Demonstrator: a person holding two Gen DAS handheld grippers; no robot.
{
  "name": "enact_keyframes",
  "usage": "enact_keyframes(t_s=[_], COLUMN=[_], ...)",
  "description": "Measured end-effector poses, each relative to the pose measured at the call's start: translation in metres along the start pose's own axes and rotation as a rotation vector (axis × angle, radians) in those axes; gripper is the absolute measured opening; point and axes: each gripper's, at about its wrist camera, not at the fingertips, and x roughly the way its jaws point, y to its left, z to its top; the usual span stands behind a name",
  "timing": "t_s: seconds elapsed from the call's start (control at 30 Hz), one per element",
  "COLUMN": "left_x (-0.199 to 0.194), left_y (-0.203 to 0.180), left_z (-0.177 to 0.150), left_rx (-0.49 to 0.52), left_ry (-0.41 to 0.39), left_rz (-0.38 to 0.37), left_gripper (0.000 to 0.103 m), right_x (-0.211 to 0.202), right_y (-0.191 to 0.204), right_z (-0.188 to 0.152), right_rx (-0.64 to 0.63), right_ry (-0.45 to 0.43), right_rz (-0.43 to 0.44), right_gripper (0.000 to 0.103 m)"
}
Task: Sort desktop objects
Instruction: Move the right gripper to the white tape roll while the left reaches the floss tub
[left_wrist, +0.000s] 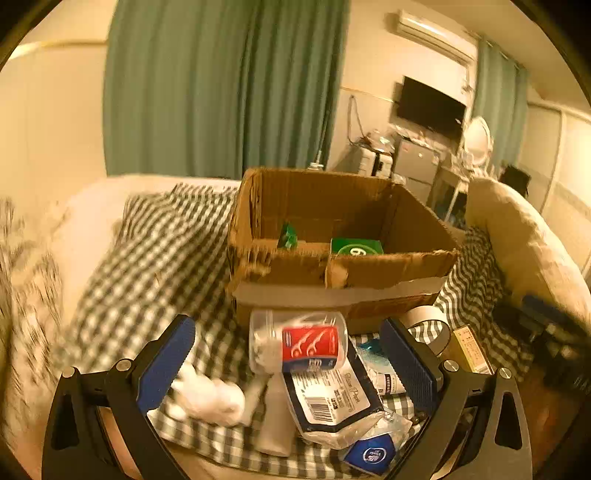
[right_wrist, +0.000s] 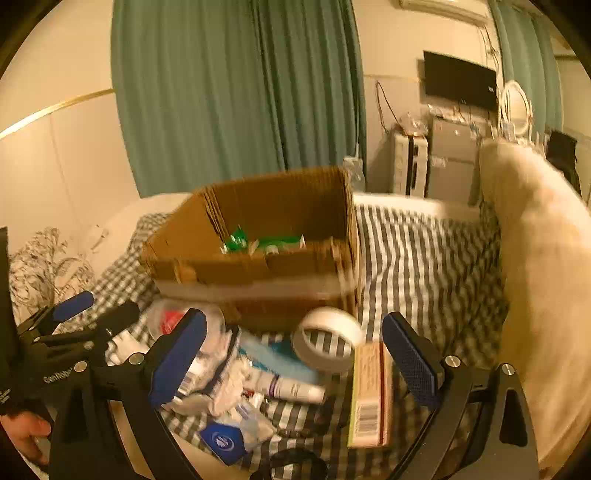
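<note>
Jaws wide on both my grippers, nothing held; clear plastic floss-pick tub (left_wrist: 298, 345) lies sideways, dead ahead between left gripper (left_wrist: 291, 363) pads, nearer than right gripper (right_wrist: 295, 363).

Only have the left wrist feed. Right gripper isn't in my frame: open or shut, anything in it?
Observer: Right gripper is open and grips nothing. A long barcoded box lies on the checked cloth just inside its right finger.
Operator: Tape roll is half hidden behind my finger. Is it whole?
Observer: Yes, the tape roll is a complete white ring, in front of the cardboard box and next to the barcoded box's far end.
Operator: Where's my gripper relative to the right one?
Observer: Left gripper sits close on its left side, level with it.
</note>
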Motion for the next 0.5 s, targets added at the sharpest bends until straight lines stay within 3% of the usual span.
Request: enact_keyframes(t_s=[0.17,0.5], left_x=[0.018,0.037], left_y=[0.007,0.014], left_z=[-0.028,-0.044], left_rx=[-0.035,-0.037], left_ry=[0.036,0.078], left_rz=[-0.031,-0.024], left_gripper=[0.103,0.103], right_x=[0.018,0.028], right_y=[-0.011,-0.023], right_z=[-0.03,-0.041], right_rx=[0.021,0.064], right_ry=[0.027,0.066], right_rz=[-0.039,-0.071], right_gripper=[0.097,0.102])
